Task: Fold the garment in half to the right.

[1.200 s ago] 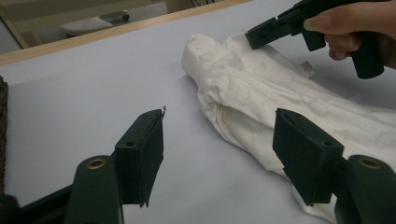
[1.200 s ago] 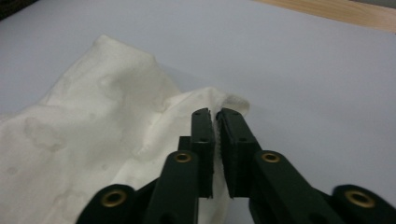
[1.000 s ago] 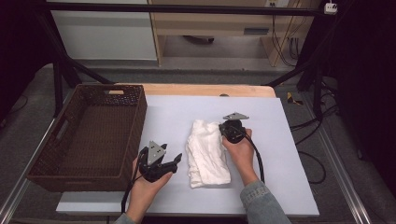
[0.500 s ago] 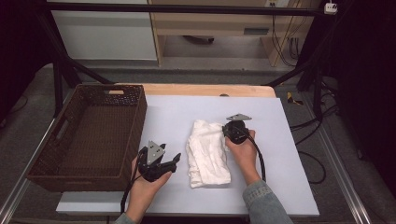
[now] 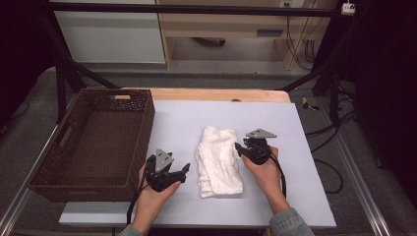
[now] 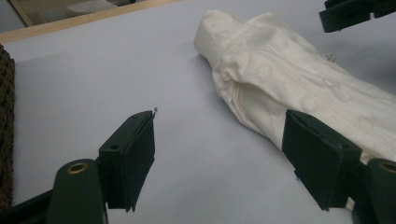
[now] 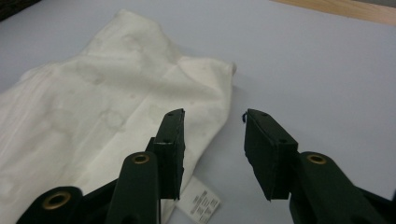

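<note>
While folded white garment (image 5: 219, 162) lies mid-table on pale sheet (image 5: 305, 196), well right of wicker basket (image 5: 93, 137), we judge step as regrasp for lifting it. High view: left gripper (image 5: 183, 170) just left of the cloth, right gripper (image 5: 238, 148) at its right edge.

Left gripper view: jaws spread, just been opening, nothing between; we should slide under the near fold.

Right gripper view: jaws parted, just been opening, cloth released; small label (image 7: 200, 203) below, possibly care tag. We should bite several layers, not the tag.
</note>
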Available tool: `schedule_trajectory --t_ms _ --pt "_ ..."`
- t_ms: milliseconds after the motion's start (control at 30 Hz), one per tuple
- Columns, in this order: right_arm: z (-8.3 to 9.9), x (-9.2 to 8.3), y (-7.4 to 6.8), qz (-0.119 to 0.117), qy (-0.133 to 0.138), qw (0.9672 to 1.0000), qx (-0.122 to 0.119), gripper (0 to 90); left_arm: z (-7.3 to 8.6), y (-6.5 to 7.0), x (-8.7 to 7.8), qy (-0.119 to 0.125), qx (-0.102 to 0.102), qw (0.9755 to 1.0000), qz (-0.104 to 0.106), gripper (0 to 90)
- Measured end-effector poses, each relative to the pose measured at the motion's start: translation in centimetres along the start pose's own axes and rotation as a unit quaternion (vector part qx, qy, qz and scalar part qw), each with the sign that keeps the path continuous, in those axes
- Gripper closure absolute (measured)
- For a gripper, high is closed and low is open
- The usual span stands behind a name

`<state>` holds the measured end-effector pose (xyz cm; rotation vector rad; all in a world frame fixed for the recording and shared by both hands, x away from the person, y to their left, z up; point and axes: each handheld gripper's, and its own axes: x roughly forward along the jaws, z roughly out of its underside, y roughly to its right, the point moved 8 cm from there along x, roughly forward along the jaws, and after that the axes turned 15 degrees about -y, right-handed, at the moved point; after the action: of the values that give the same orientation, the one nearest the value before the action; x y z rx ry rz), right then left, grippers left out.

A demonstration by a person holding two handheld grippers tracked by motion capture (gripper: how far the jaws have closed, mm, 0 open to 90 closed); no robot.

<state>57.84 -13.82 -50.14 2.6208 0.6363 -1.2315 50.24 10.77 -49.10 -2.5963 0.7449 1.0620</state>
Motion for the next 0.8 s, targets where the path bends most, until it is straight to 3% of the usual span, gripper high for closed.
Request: schedule_trajectory --t_ms 367,567,800 --pt "3.0 -2.7 -2.6 -0.030 -0.006 0.9990 -0.032 42.2 0.0 0.0 0.1 -0.006 -0.008 0.9999 0.000 21.9" --pt "3.8 -3.8 -3.5 -0.046 -0.006 0.9982 -0.037 33.2 0.0 -0.4 -0.2 -0.004 -0.021 0.9998 0.003 21.9" --pt "4.4 -4.8 -4.1 -0.052 -0.005 0.9974 -0.049 13.2 -0.2 -0.7 -0.5 -0.004 -0.024 0.9997 0.003 19.6"
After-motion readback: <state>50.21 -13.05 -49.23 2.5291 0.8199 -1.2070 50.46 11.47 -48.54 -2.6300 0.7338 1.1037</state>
